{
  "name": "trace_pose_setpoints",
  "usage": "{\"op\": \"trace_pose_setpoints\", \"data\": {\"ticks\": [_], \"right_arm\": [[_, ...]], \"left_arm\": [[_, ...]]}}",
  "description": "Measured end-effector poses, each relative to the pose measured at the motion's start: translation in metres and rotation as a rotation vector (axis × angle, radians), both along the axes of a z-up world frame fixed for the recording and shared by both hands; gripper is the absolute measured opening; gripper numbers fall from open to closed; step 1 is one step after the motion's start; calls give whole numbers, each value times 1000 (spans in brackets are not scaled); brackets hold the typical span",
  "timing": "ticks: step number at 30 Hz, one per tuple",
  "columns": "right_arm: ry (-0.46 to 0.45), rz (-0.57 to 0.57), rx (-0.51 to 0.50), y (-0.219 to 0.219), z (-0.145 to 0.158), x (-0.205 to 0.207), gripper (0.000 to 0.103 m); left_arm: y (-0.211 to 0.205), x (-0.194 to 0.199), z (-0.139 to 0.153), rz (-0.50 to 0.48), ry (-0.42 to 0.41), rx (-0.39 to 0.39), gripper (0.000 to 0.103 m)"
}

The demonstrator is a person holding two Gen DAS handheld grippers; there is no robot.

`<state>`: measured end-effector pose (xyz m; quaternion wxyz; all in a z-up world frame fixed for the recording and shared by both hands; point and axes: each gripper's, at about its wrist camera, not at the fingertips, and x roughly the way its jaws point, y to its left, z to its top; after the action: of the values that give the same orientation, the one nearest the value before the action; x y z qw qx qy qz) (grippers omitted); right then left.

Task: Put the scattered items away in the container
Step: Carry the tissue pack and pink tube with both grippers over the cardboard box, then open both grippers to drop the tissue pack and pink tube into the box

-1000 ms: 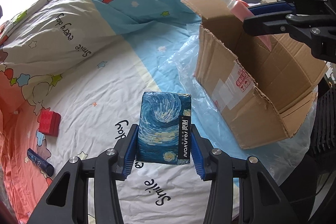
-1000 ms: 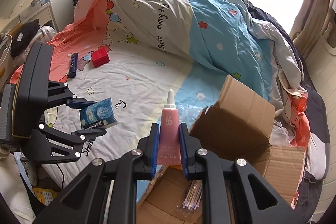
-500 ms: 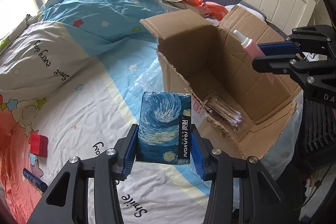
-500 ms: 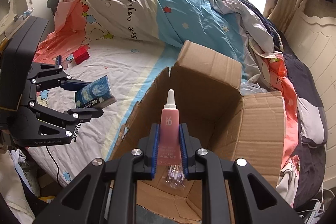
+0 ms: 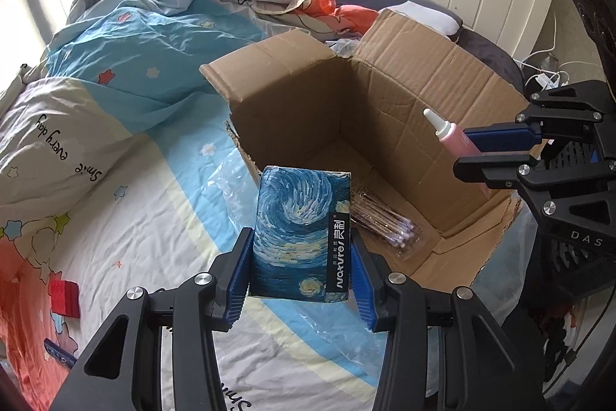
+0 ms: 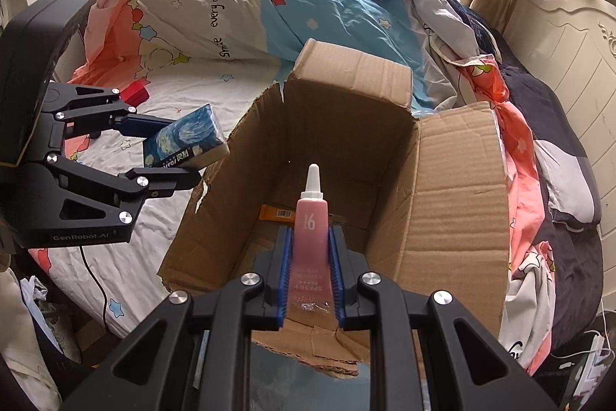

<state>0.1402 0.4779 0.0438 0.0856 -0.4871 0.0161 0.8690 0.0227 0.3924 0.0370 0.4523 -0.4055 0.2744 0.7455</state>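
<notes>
- The left hand-held gripper (image 5: 302, 266) pinches a blue pack (image 5: 302, 230) by its two long sides, low on the pack; most of it stands out ahead of the pads.
- The pack looks light and a little soft at the faces, so a firm squeeze on the narrow sides suits it; the printed wrap may be slick.
- The box (image 5: 385, 126) lies ahead and to the right of this hand-held gripper, open-topped on the bed (image 5: 127, 218).
- The right hand-held gripper (image 6: 310, 257) is pressed together on a pink tube (image 6: 311, 237), held at its flat lower half, cap pointing forward over the box floor.
- The tube is soft and light; gripping the crimped end avoids squeezing out contents.
- A red block (image 5: 64, 299) remains on the bed, left of the left hand-held gripper.
</notes>
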Motion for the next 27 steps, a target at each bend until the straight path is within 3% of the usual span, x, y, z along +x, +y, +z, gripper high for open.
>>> {"op": "trace_pose_setpoints", "data": {"ticks": [17, 27], "right_arm": [[-21, -36, -42, 11, -24, 21, 18], [-27, -14, -48, 3, -30, 21, 18]], "left_arm": [[37, 13, -8, -80, 19, -22, 47], [47, 11, -25, -76, -1, -42, 47]]}}
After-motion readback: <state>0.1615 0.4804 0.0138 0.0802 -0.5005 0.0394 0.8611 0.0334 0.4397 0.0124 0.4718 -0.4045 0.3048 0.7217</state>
